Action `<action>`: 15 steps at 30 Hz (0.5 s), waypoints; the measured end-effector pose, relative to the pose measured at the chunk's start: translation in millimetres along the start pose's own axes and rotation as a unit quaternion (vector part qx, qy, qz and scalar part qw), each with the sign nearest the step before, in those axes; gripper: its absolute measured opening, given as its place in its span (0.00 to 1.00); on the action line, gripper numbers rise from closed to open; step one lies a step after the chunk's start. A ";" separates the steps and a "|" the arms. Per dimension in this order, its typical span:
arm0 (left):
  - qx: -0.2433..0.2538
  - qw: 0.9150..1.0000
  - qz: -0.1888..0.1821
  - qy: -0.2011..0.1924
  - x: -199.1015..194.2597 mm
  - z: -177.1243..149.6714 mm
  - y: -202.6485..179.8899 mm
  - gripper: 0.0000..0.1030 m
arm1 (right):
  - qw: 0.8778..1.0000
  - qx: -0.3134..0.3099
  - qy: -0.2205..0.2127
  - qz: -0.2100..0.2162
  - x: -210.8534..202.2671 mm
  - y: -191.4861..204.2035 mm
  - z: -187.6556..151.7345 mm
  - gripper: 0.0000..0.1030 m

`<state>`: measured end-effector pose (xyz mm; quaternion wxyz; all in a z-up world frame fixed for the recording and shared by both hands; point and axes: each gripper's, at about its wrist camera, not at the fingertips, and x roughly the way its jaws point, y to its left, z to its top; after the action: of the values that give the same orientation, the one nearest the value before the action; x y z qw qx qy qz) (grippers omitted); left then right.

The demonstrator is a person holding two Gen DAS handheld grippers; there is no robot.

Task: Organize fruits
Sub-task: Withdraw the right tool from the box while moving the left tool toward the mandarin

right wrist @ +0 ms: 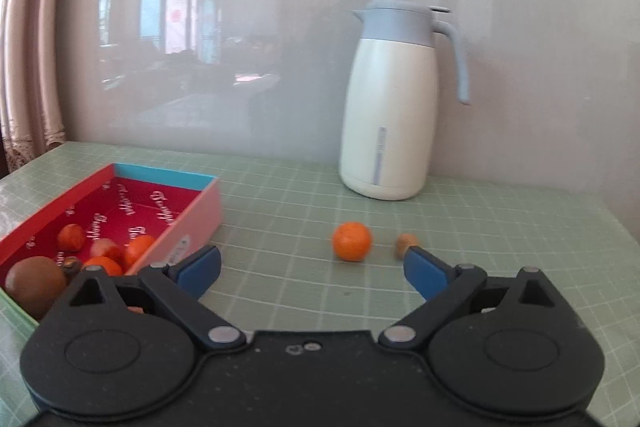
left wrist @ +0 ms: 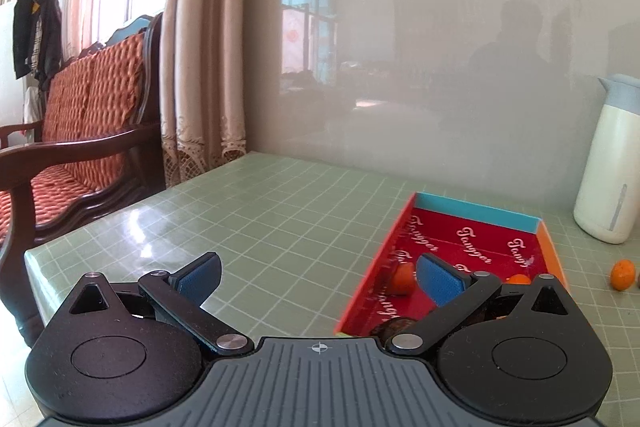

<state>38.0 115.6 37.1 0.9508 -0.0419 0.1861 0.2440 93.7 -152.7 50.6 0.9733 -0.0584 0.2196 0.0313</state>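
A shallow red box [right wrist: 132, 203] with a blue far wall holds several small oranges [right wrist: 138, 249] and a brown round fruit [right wrist: 34, 285]. The box also shows in the left wrist view [left wrist: 472, 239], with an orange [left wrist: 402, 279] inside. One orange [right wrist: 352, 241] and a small brown fruit [right wrist: 406, 243] lie loose on the green tablecloth; that orange also shows in the left wrist view [left wrist: 623, 275]. My right gripper [right wrist: 312, 273] is open and empty, just short of the loose orange. My left gripper [left wrist: 318, 277] is open and empty, left of the box.
A white and blue thermos jug [right wrist: 390, 107] stands at the back by the grey wall; it also shows in the left wrist view [left wrist: 610, 163]. A wooden bench with orange cushions [left wrist: 92, 115] stands beyond the table's left edge [left wrist: 36, 259], beside curtains.
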 end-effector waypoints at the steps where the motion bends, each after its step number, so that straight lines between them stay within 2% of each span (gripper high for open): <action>1: 0.008 1.000 -0.006 -0.003 -1.2 0.2 -6.3 1.00 | 1.000 0.001 -0.001 -0.022 -0.9 -6.8 -0.9 0.99; 5: 0.041 0.998 -0.045 -0.010 -10.2 1.1 -37.1 1.00 | 0.997 0.011 -0.007 -0.080 -6.3 -32.0 -4.9 1.00; 10: 0.067 0.993 -0.097 -0.002 -18.2 2.3 -78.1 1.00 | 0.995 0.024 0.001 -0.101 -11.4 -57.4 -11.2 1.00; 15: 0.103 0.984 -0.143 -0.001 -26.5 1.3 -123.9 1.00 | 0.992 0.031 0.003 -0.126 -17.6 -78.9 -17.8 1.00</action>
<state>76.4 -4.8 46.9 0.9753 0.0299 0.2016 0.0851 77.1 -233.8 50.1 0.9701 -0.0553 0.2146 -0.0985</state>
